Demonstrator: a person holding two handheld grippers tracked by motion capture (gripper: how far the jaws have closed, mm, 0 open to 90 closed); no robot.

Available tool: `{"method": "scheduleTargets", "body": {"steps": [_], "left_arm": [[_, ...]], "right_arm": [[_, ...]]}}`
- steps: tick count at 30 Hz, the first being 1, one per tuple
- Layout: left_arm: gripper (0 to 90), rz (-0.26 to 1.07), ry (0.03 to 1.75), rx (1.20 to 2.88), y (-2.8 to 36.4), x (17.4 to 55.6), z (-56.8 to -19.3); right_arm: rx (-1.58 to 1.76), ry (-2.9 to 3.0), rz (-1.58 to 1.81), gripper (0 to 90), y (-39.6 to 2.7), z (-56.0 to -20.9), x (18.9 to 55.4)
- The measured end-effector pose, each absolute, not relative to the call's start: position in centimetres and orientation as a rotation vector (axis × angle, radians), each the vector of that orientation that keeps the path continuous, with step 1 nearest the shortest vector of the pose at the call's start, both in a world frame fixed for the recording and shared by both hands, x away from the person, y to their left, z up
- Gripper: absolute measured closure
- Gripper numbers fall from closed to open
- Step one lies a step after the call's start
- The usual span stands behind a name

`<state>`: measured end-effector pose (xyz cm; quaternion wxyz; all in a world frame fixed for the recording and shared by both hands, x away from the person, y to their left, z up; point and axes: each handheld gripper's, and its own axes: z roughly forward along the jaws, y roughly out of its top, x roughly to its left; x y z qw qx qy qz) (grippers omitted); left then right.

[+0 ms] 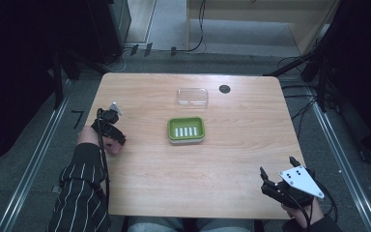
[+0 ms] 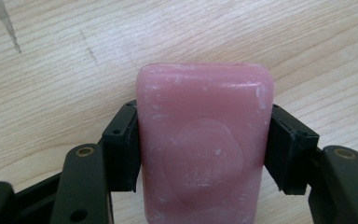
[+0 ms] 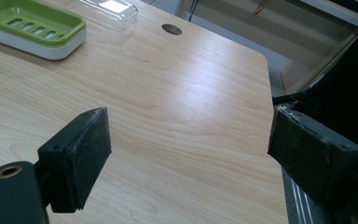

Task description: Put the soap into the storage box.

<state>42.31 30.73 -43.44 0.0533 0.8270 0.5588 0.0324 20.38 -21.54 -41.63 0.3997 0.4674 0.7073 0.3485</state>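
The left tongs [image 2: 204, 154] are clamped on a pink bar of soap [image 2: 204, 140]: in the left gripper view both black pads press flat against its long sides, and a round stamped emblem shows on its face, with pale scuffs along the edges. The soap sits just over the wood of the desk [image 2: 51, 93]; whether it rests on the wood or hangs just clear I cannot tell. From the high view the soap is only a small pink patch beneath the left tongs [image 1: 112, 140], near the desk's left edge, well apart from the green soap dish [image 1: 186, 129] at the middle. That dish has a slotted green tray in a white base. Beyond it lies a clear plastic lid [image 1: 192, 96], and beside that a dark round hole [image 1: 224, 89] in the desk.

The right tongs [image 3: 186, 154] stand wide open with nothing between the pads, over the desk's near right corner [image 1: 278, 181]. The right gripper view shows the dish [image 3: 32, 28] and lid [image 3: 103, 11] far off at upper left.
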Motion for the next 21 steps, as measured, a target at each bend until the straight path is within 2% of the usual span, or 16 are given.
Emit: {"method": "scheduleTargets", "body": {"steps": [21], "left_arm": [[38.3, 0.079, 1.529, 2.587, 27.5, 42.2, -42.4]], "right_arm": [[1.186, 1.786, 0.878, 13.9, -21.7, -41.7, 20.2]]}}
